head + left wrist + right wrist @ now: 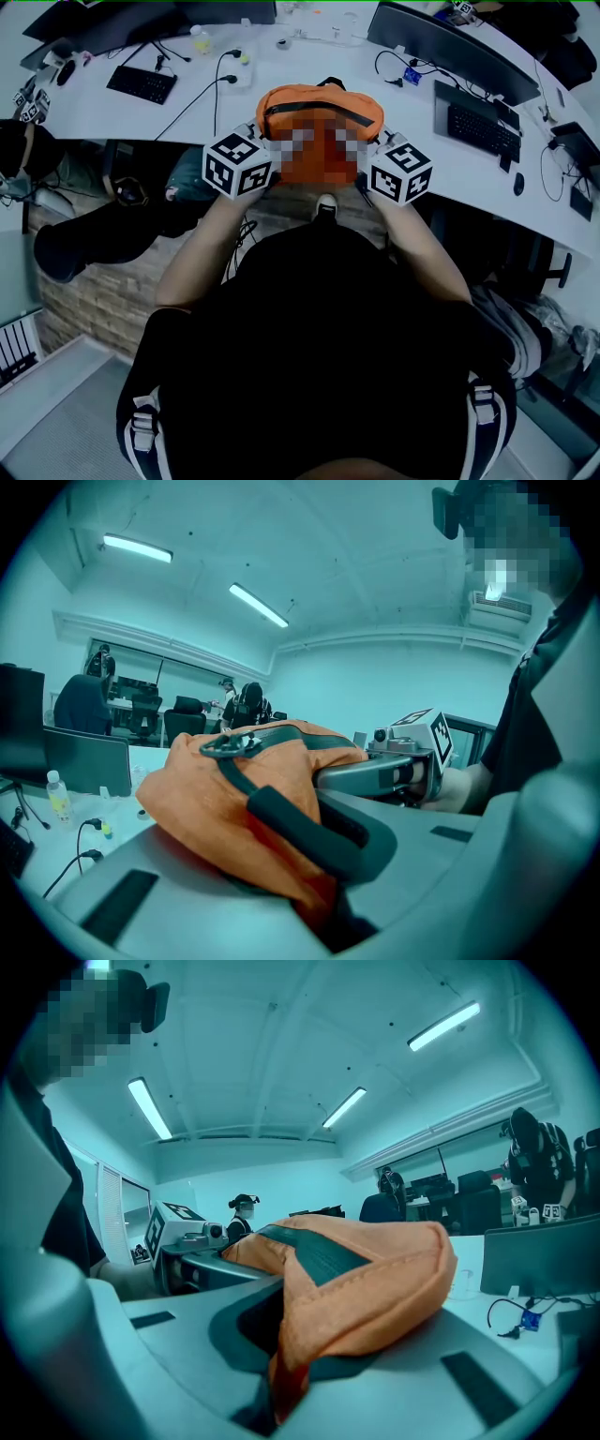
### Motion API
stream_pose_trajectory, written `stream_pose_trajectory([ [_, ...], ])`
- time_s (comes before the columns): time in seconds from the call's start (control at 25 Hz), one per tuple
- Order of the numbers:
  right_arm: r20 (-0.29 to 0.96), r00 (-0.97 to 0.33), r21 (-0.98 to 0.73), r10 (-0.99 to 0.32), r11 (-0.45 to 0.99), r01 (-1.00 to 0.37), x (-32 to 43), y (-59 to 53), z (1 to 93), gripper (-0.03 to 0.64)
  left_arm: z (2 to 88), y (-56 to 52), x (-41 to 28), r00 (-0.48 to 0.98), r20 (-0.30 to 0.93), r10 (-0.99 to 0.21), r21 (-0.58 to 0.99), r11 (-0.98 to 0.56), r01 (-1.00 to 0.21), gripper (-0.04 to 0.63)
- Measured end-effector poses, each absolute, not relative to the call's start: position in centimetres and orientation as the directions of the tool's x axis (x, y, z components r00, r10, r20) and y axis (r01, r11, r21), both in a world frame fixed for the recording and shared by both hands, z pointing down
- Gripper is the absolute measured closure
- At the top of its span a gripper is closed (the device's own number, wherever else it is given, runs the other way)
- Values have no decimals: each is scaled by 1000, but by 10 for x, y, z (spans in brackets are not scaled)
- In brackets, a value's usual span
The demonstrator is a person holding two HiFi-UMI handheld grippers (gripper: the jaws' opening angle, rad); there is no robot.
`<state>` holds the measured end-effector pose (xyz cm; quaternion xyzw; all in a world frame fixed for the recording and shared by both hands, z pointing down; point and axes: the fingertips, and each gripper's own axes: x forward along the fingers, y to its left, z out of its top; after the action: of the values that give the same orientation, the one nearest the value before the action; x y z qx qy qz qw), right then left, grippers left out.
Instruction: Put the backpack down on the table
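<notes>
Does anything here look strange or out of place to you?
Only the orange backpack: it hangs bunched between the left gripper and the right gripper, each shut on a fold of its fabric, over the near edge of the white table. Its dark strap loops loose. Nothing looks spilled or broken.

All three views carried a cool blue-green cast. In the head view the white worktop [309, 66] was evenly bright, while the person's dark clothing [319, 356] and the floor beside it were dim and underexposed. Both gripper views were lit by ceiling strip lights [258, 605], which glared slightly. Fisheye curvature bent the room, black vignetting closed the corners, and the nearest surfaces along the lower edge were soft.
</notes>
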<state>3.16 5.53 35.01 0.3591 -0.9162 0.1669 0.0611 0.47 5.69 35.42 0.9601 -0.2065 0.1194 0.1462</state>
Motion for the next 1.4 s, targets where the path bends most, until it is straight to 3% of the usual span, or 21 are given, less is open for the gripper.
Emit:
stream_pose_trajectory([
  [1.4,263,-806,-314,-531,743,-592,62,-76,384,574,385,-71,35,815,375,-442,205,-818,-537,526],
])
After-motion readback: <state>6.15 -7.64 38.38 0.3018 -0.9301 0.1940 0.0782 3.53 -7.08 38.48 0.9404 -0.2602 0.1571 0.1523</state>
